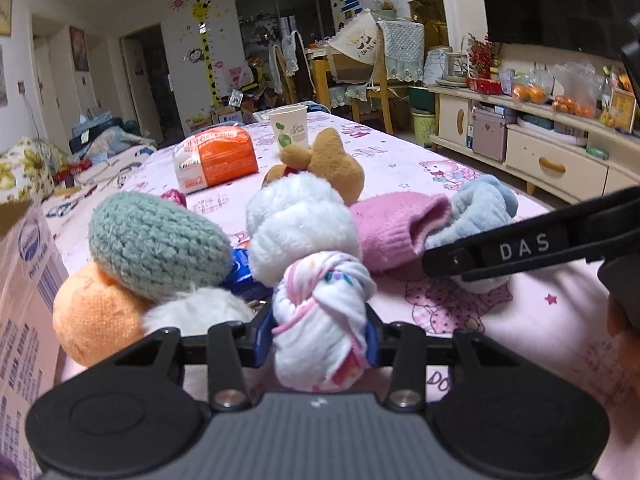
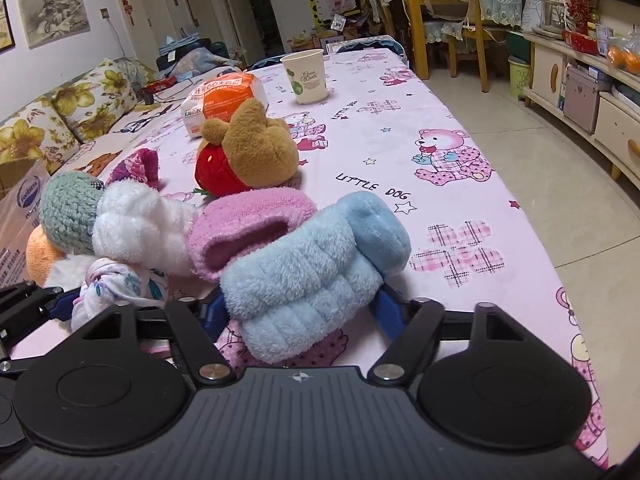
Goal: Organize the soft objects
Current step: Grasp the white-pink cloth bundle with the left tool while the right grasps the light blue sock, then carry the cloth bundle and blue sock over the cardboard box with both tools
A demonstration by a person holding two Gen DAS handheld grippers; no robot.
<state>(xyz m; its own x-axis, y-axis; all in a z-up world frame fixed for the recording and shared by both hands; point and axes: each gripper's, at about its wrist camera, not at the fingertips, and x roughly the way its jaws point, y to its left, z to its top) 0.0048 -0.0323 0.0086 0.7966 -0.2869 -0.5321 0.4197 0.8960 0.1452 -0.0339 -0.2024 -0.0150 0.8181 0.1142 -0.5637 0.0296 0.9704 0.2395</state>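
A heap of soft things lies on the pink-printed tablecloth point(image 2: 400, 152). My left gripper point(image 1: 320, 332) is shut on a knotted white and pink cloth bundle point(image 1: 324, 308), its blue pads pressing both sides. Behind that bundle sit a white fluffy roll point(image 1: 300, 224), a green knitted ball point(image 1: 156, 240) and an orange plush point(image 1: 92, 312). My right gripper point(image 2: 300, 312) is shut on a light-blue fluffy sock roll point(image 2: 304, 276), which leans on a pink sock point(image 2: 248, 224). One black finger of the right gripper point(image 1: 500, 250) shows in the left wrist view. A brown plush point(image 2: 256, 140) and a red plush point(image 2: 216, 172) lie farther back.
A paper cup point(image 2: 306, 76) and an orange package point(image 2: 224, 100) stand at the far end of the table. A cardboard box point(image 1: 24, 280) stands against the left edge. The right table edge drops to a tiled floor point(image 2: 560, 200), with a sofa point(image 2: 60, 120) on the left.
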